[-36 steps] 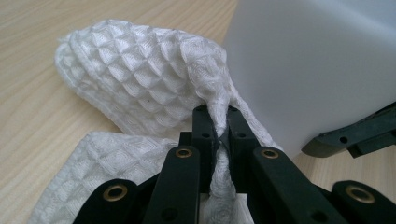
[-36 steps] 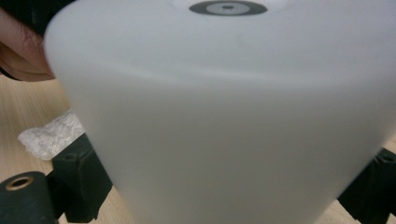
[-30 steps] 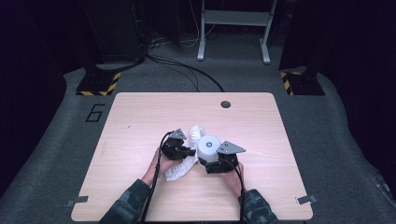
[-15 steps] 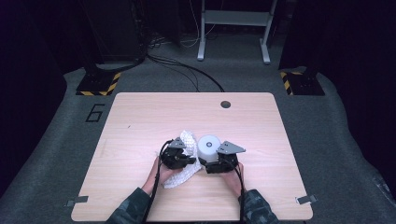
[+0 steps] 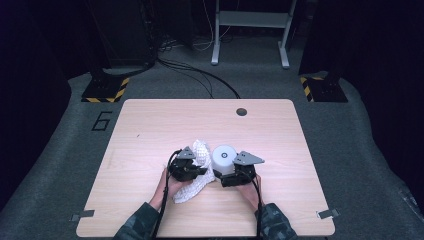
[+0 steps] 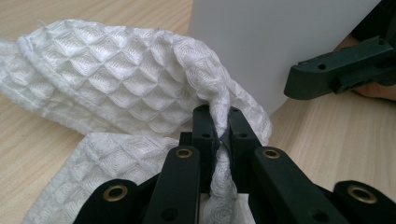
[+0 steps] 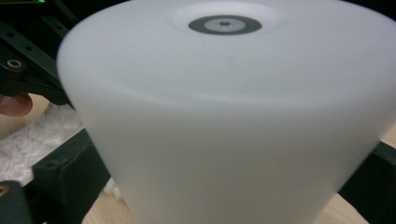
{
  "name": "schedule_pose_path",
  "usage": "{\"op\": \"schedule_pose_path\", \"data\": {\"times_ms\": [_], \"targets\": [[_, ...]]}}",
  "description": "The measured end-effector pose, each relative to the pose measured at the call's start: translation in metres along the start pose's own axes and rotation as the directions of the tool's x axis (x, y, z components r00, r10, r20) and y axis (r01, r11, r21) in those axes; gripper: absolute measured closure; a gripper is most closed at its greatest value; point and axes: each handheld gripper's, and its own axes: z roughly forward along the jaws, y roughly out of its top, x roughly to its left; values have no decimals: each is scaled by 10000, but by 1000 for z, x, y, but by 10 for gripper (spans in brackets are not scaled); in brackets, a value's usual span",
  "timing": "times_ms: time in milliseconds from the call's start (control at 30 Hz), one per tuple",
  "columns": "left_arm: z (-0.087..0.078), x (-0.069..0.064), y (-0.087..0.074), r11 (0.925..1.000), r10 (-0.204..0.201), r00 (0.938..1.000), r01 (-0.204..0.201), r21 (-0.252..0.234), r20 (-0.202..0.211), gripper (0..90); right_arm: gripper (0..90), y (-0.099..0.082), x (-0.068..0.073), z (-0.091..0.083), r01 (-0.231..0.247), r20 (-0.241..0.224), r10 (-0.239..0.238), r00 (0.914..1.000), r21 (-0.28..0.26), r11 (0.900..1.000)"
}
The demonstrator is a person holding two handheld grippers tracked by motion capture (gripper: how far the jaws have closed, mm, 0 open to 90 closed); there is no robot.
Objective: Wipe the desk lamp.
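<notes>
A white waffle-weave cloth (image 5: 191, 189) (image 6: 116, 84) lies bunched on the wooden table (image 5: 150, 120). My left gripper (image 5: 202, 171) (image 6: 222, 123) is shut on a fold of it, right beside a white cylinder (image 5: 224, 156) (image 6: 261, 42) (image 7: 224, 116) that has a dark ring on its top. My right gripper (image 5: 223, 169) (image 7: 222, 182) has this cylinder between its jaws, one on each side of the base. Those jaws have just been opening and now stand wide. One of its fingers (image 6: 336, 74) appears in the left gripper view.
A round dark hole (image 5: 241, 111) sits near the table's far edge. Beyond the table stand two bases with yellow-black stripes (image 5: 105, 90) (image 5: 322, 89), a metal frame (image 5: 250, 30) and cables on the floor. The person's hands and sleeves come in at the near edge.
The left gripper has drifted slightly toward the near edge with the cloth, whose upper fold now rests beside the cylinder. The right hand has stayed where it was.
</notes>
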Motion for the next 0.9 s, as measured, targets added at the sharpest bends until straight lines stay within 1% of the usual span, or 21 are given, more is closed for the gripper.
{"op": "schedule_pose_path", "data": {"times_ms": [33,100,133,167,200,300,333,367,400,467,533,567,600,633,700,767,800,900], "targets": [[0,0,0,10000,-4,9999,3,-88,-134,845,0,0,0,0,28,21,-28,10000,13,10000],[-2,0,0,10000,10,9999,-12,-96,-164,845,0,0,-1,-1,-35,-153,34,9999,-12,10000],[-3,0,0,9998,-89,9998,86,-164,-164,845,0,0,-1,-2,-29,-86,30,10000,16,10000],[-4,1,0,9999,45,9998,-48,-142,-214,845,0,0,-1,-2,-67,-87,67,9999,-24,10000],[-6,1,1,9999,28,9998,-30,-131,-172,845,0,1,-2,-3,-114,-143,114,9998,-15,9999],[-9,2,1,9998,17,9997,-23,-198,-259,844,0,1,-4,-5,-208,-248,206,9995,-90,9997],[-11,2,1,9997,6,9995,-13,-227,-311,845,0,1,-4,-6,-231,-267,229,9994,-72,9997],[-12,2,1,9999,-14,9996,9,-171,-280,845,0,1,-4,-6,-289,-319,287,9991,-47,9996],[-13,2,1,9998,-4,9994,-4,-218,-354,844,0,1,-4,-6,-426,-407,428,9983,58,9991],[-16,3,1,9998,25,9993,-31,-172,-367,844,0,1,-4,-6,-414,-476,423,9980,191,9990],[-19,4,2,9998,14,9993,-21,-187,-369,844,0,1,-4,-5,-366,-591,378,9975,205,9991],[-21,5,3,9998,144,9990,-150,-162,-419,844,0,1,-5,-5,-355,-639,368,9973,219,9991],[-23,5,4,9998,98,9992,-104,-153,-393,844,0,1,-5,-5,-349,-665,365,9971,253,9991],[-26,5,5,9998,179,9992,-183,-123,-369,844,0,1,-5,-5,-367,-663,384,9971,266,9990],[-29,5,7,9997,182,9988,-189,-140,-454,843,0,1,-6,-7,-410,-707,425,9966,222,9989],[-33,5,9,9993,368,9984,-372,-72,-439,843,0,1,-7,-8,-445,-729,462,9963,242,9987],[-35,5,10,9992,381,9980,-387,-107,-503,842,0,2,-8,-9,-451,-708,466,9964,225,9987],[-40,4,13,9985,533,9972,-538,-85,-526,842,0,2,-9,-11,-577,-736,593,9955,240,9980]]}}
